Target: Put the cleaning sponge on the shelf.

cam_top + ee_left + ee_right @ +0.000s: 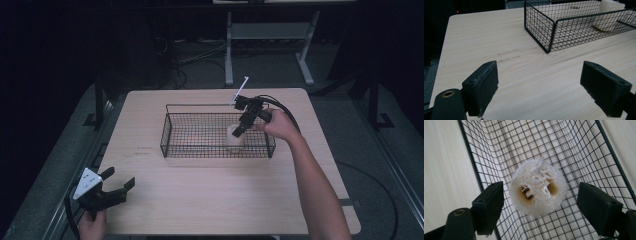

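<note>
Wire basket [172, 131] = landmark, black mesh, sits mid-table [200, 200]. Loofah piece [235, 140] stands inside basket, toward its right end, near the front wall; off-white, fibrous, w/ two holes showing in its top face [537, 187].

Right hand-held gripper [239, 131] is over basket's right end, tilted down into it. Jaws spread wide, one each side of the loofah; in right gripper view there's a gap on both sides, so released, not touching it. Person's right hand [280, 125] holds it just past basket's right wall.

Left hand-held gripper [117, 184] is well apart from basket, near table's front-left corner, jaws open, nothing between them, pads [482, 85] above bare wood. Basket's near corner [547, 48] is ahead of it.
</note>
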The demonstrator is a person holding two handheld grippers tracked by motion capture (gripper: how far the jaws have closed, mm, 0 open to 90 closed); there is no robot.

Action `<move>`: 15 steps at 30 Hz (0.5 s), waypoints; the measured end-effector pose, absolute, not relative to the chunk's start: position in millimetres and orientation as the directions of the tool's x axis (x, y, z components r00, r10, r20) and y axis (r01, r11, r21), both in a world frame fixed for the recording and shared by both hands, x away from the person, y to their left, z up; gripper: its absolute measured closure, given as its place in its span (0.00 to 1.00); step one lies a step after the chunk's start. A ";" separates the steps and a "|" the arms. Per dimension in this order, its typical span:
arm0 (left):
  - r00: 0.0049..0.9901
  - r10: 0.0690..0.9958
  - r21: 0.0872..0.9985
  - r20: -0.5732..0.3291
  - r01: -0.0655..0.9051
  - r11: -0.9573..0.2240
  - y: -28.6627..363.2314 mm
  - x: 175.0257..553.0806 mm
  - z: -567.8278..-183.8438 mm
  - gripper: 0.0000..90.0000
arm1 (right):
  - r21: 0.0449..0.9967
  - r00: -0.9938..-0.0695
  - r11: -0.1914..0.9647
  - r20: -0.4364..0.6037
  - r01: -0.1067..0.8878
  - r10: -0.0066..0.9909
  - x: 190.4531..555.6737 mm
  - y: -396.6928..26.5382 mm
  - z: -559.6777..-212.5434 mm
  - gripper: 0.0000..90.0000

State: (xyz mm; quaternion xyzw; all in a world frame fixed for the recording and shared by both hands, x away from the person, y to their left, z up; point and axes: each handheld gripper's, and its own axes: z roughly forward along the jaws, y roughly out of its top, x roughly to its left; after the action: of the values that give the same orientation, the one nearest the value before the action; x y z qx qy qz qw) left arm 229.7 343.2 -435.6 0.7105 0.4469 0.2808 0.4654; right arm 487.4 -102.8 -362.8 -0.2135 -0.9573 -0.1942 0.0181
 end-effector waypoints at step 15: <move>0.445 0.895 0.913 -0.018 0.372 -0.166 342.6 228.9 -435.3 0.16 | 0.376 -0.913 0.834 0.098 0.403 0.397 473.6 -109.1 -345.1 0.24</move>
State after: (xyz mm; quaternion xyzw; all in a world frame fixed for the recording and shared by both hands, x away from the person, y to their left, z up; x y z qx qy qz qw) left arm 228.9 342.6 -435.3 0.7103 0.4461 0.2802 0.4668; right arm 473.6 -109.1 -345.1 -0.2087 -0.9577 -0.1981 0.0078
